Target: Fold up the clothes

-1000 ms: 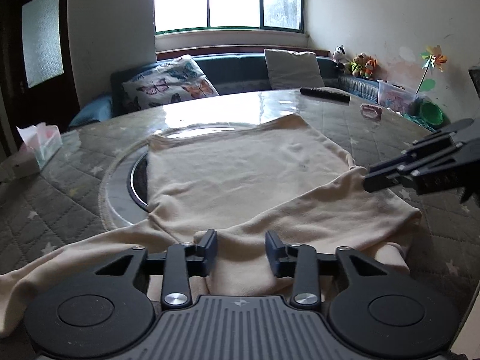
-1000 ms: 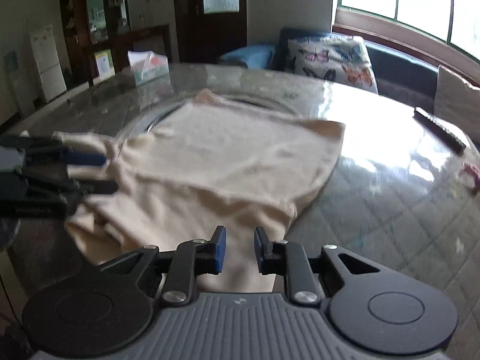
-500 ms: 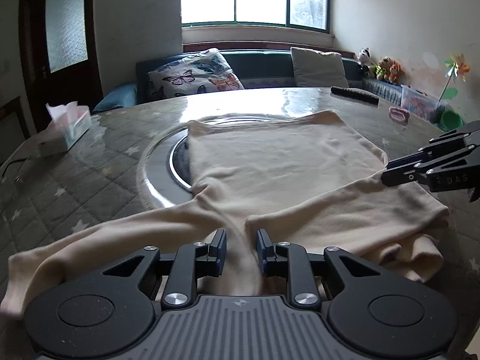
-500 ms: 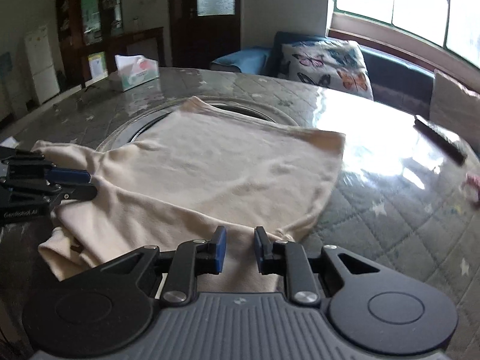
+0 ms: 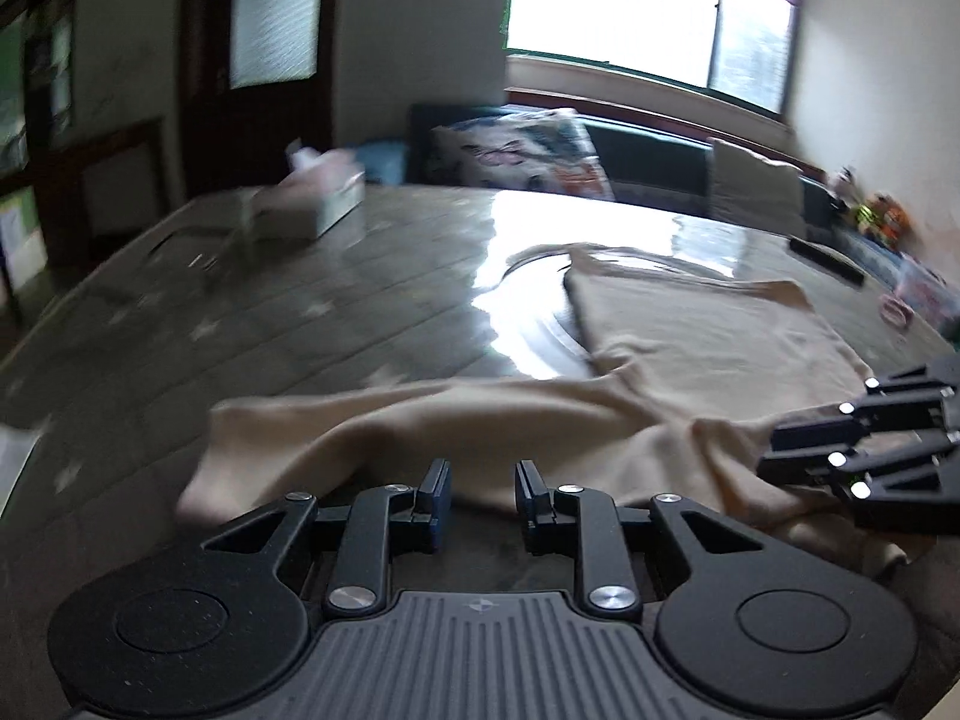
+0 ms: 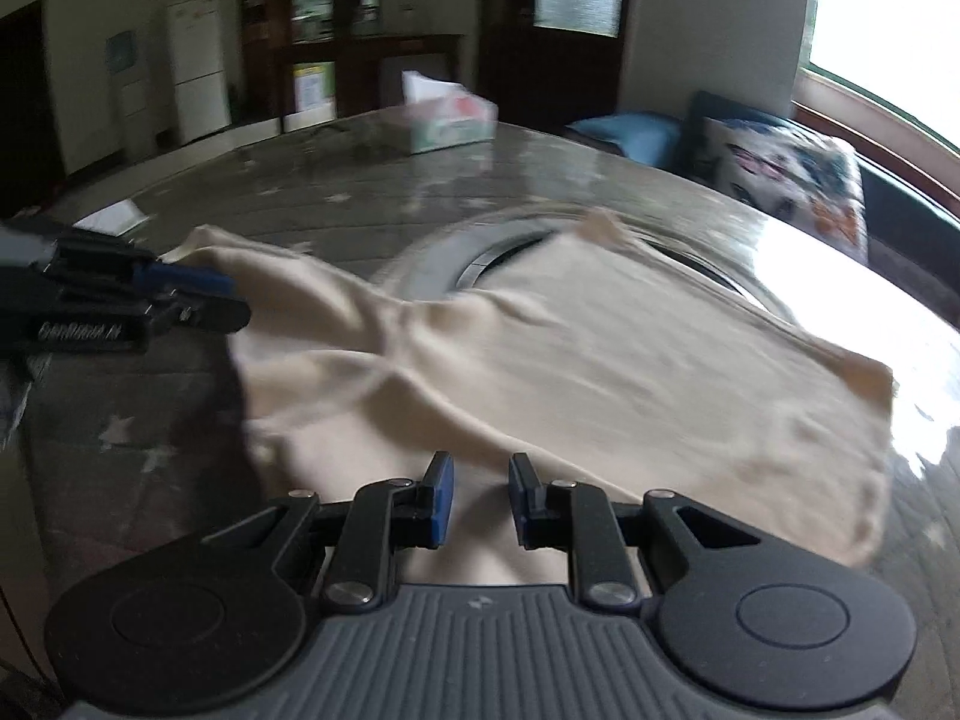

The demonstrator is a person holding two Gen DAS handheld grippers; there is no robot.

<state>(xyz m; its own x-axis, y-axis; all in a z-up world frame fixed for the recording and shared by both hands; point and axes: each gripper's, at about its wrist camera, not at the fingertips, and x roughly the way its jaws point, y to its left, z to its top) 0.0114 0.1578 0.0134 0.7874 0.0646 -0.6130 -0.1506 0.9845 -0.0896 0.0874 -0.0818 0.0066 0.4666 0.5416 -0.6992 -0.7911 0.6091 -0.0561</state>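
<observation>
A beige long-sleeved shirt (image 5: 690, 372) lies spread on the round table, one sleeve (image 5: 372, 426) stretched to the left. My left gripper (image 5: 480, 495) is open, its jaws apart just short of the shirt's near edge, with nothing between them. My right gripper (image 6: 479, 495) is open over the near part of the shirt (image 6: 540, 372), fabric showing under the gap. The right gripper also shows in the left wrist view (image 5: 864, 450), and the left gripper shows in the right wrist view (image 6: 198, 300) beside the sleeve end.
The grey quilted table (image 5: 240, 324) has a glass turntable (image 6: 456, 252) in the middle. A tissue box (image 5: 312, 204) stands at the far left. A remote (image 5: 828, 261) lies at the far right. A sofa with cushions (image 5: 528, 150) stands behind.
Both grippers have swung left and the views are blurred. The left gripper's jaws have opened wider and drawn back off the cloth. The sleeve lies stretched out to the left.
</observation>
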